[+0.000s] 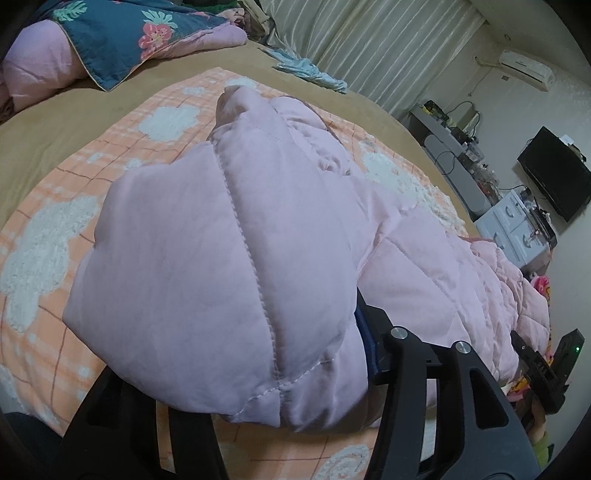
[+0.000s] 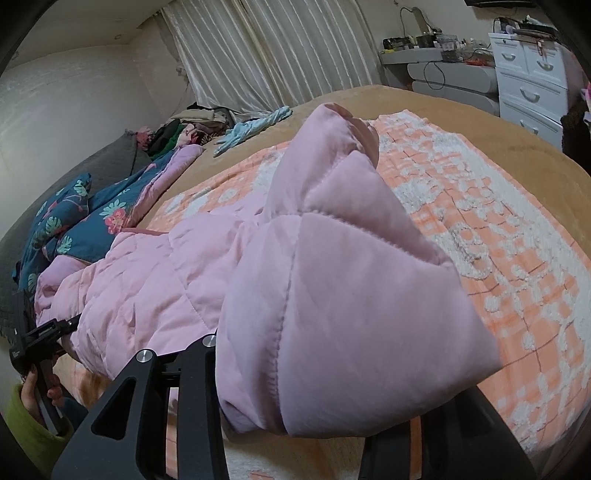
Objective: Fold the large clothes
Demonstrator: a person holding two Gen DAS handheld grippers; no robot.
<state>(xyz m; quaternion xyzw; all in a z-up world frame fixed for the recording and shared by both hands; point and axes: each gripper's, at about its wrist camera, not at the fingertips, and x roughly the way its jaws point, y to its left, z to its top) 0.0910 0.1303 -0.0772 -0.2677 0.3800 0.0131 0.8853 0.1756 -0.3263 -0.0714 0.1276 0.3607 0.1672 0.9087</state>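
Orange-and-white checked blanket spread over a tan bedsheet; floral navy quilt with pink lining bunched at 11 o'clock in the left view, light blue garment and a heap of dark clothes near the striped curtain at 12 in the right view. White drawer unit and grey cluttered desk at 1–2 o'clock in the right view. Left view: black monitor at 3, wall AC unit at 2.
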